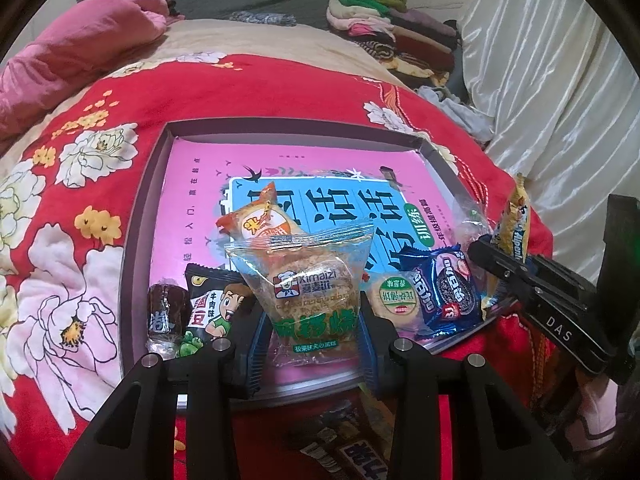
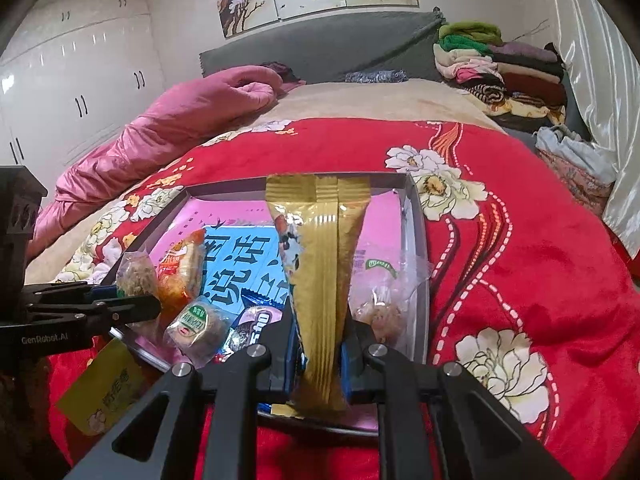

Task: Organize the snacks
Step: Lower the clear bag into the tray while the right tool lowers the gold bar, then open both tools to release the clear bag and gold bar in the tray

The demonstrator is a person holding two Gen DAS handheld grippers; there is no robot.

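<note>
Left gripper [image 1: 308,344] hangs over the tray's [image 1: 138,216] near edge, fingers clamped on a clear cake packet [image 1: 306,280]. Right gripper [image 2: 320,356] grips an upright gold bar [image 2: 322,272] above crowded snacks [image 2: 196,320].

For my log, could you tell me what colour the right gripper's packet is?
Gold foil packet, ribbed; clearest in right wrist view.

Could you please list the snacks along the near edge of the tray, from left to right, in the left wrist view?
Dark wrapped candy → black bean snack packet → clear cake packet held by the left gripper → small green-label pastry → blue cookie packet.
</note>
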